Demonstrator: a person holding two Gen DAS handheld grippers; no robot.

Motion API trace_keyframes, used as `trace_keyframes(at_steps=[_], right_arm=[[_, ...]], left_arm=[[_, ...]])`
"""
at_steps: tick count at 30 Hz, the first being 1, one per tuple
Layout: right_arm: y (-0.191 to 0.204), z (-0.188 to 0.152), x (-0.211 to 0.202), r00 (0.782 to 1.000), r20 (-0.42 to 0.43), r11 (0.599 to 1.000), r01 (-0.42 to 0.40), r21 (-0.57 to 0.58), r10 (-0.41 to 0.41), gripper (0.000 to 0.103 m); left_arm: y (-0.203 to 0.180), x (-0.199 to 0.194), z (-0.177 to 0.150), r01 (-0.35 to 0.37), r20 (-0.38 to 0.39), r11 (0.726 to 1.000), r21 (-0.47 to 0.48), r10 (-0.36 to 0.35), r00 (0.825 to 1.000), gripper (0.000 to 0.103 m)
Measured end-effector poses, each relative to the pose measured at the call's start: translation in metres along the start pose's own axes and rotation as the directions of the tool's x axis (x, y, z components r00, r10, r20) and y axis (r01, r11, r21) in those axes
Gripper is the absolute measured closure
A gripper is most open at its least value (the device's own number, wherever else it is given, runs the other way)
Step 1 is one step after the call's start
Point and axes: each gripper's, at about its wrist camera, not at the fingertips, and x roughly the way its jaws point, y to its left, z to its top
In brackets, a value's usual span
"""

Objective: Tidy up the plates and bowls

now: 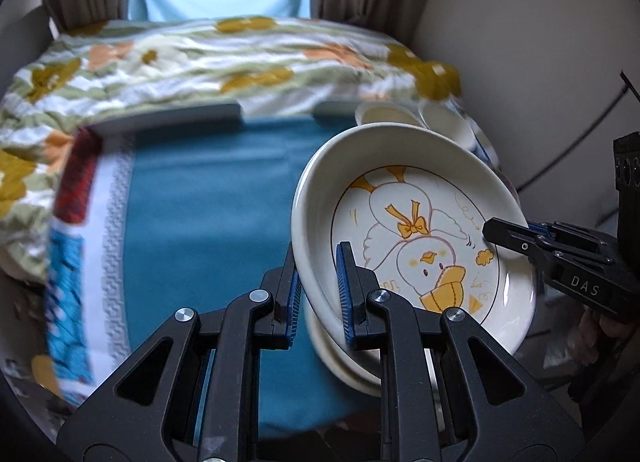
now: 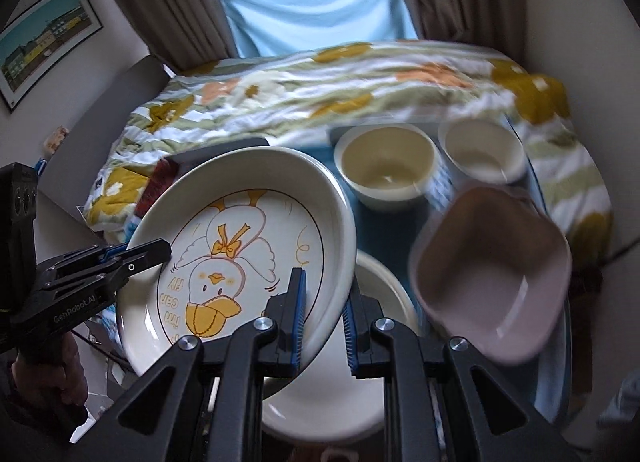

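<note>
A white plate with a yellow duck drawing (image 1: pixel 416 229) is held tilted above the blue cloth (image 1: pixel 208 221). My left gripper (image 1: pixel 318 290) is shut on its left rim. My right gripper (image 2: pixel 324 310) is shut on its right rim (image 2: pixel 340 229); the right gripper also shows in the left wrist view (image 1: pixel 504 236), the left gripper in the right wrist view (image 2: pixel 156 252). A plain white plate (image 2: pixel 340 394) lies under the duck plate. Two cream bowls (image 2: pixel 384 169) (image 2: pixel 480 149) stand at the back. A pink squarish bowl (image 2: pixel 492 278) sits to the right.
A floral quilt (image 1: pixel 200 57) covers the bed behind the cloth. Curtains and a light blue sheet (image 2: pixel 312 1) hang at the window. A framed picture (image 2: pixel 44 45) hangs on the left wall. A wall (image 1: pixel 540 61) is close on the right.
</note>
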Motion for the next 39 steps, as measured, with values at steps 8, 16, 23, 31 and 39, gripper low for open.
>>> trace_keyframes(at_steps=[8,16,23,31,39], right_arm=[[-0.030,-0.052,0.014,0.998,-0.059,0.998,0.015,0.055,-0.012,0.087],[-0.053,-0.063,0.026,0.996,-0.082,0.996,0.053,0.074,-0.047,0.087],[-0.048,-0.067,0.025,0.996,-0.064,0.998,0.062,0.025,-0.060,0.087],[-0.048,-0.066,0.025,0.997,-0.061,0.999,0.051,0.011,-0.050,0.087],[-0.045,-0.067,0.027,0.997,-0.061,0.999,0.046,0.004,-0.046,0.087]], left_arm=[[-0.022,0.038,-0.048,0.019,-0.089,1.000,-0.004,-0.019,0.996,0.088],[-0.031,0.074,-0.055,0.047,-0.133,0.999,0.017,-0.044,0.990,0.088],[-0.038,0.089,-0.055,-0.033,-0.151,0.995,0.094,0.047,0.987,0.086],[-0.057,0.087,-0.054,-0.188,-0.106,0.947,0.260,0.221,0.969,0.084],[-0.066,0.088,-0.054,-0.273,-0.054,0.900,0.340,0.309,0.950,0.084]])
